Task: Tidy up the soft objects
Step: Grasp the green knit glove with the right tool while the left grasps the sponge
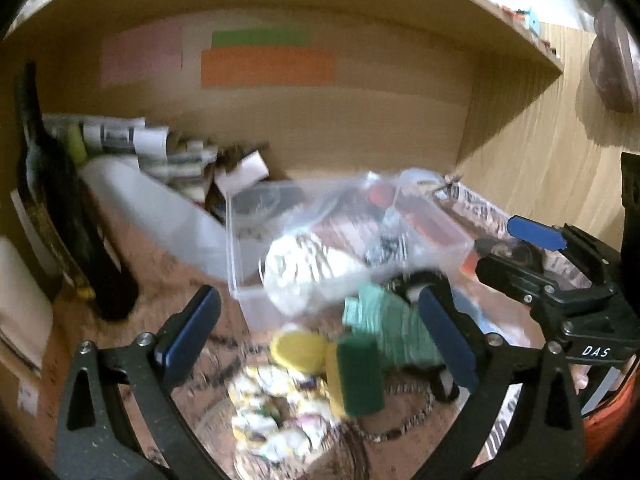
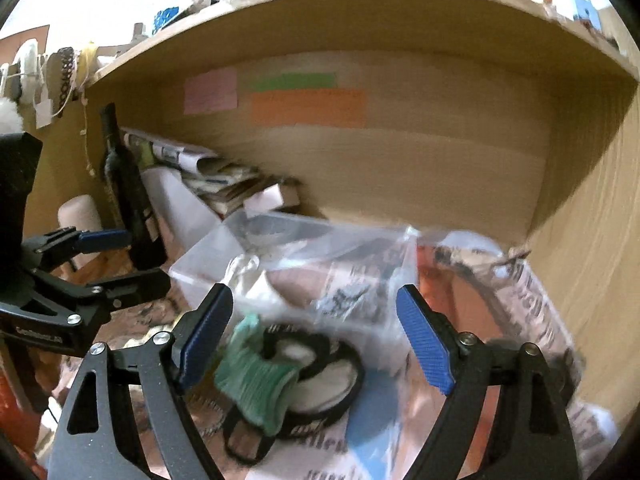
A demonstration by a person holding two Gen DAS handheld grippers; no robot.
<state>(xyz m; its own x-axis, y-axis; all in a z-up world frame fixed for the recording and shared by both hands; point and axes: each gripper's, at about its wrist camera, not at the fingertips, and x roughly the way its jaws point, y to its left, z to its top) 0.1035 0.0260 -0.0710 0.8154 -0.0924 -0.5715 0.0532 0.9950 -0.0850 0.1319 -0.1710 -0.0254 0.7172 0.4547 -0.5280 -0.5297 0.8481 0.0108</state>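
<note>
Soft objects lie scattered on the desk under your two grippers, most of them just in front of the clear plastic bin (image 1: 256,280).

From the left wrist view, your left gripper (image 1: 316,336) has its jaws spread wide and holds nothing. Between them sit a green knitted piece (image 1: 388,320), ribbed and limp, a sponge (image 1: 352,372) with a yellow body and dark green scouring face, a round yellow pad (image 1: 296,350) and a crumpled patterned cloth (image 1: 276,412). Your right gripper (image 1: 520,248) hangs over the right side of the desk, jaws apart. The bin is thin, glossy and light, with a white cloth bundle (image 1: 308,272) inside; nudge its wall and I judge it will slide or tip.

From the right wrist view, your right gripper (image 2: 316,336) is also wide open and empty, above the green knit (image 2: 256,384) and a black-strapped white padded item (image 2: 320,364) lying on newspaper (image 2: 536,312). The knit overlaps the straps, so a pinch could drag both up together. A tall dark glass bottle (image 2: 128,200) stands near the left edge, close to your left gripper (image 2: 104,256); a careless swing could topple it. Both views are blurred, so fine detail is uncertain
</note>
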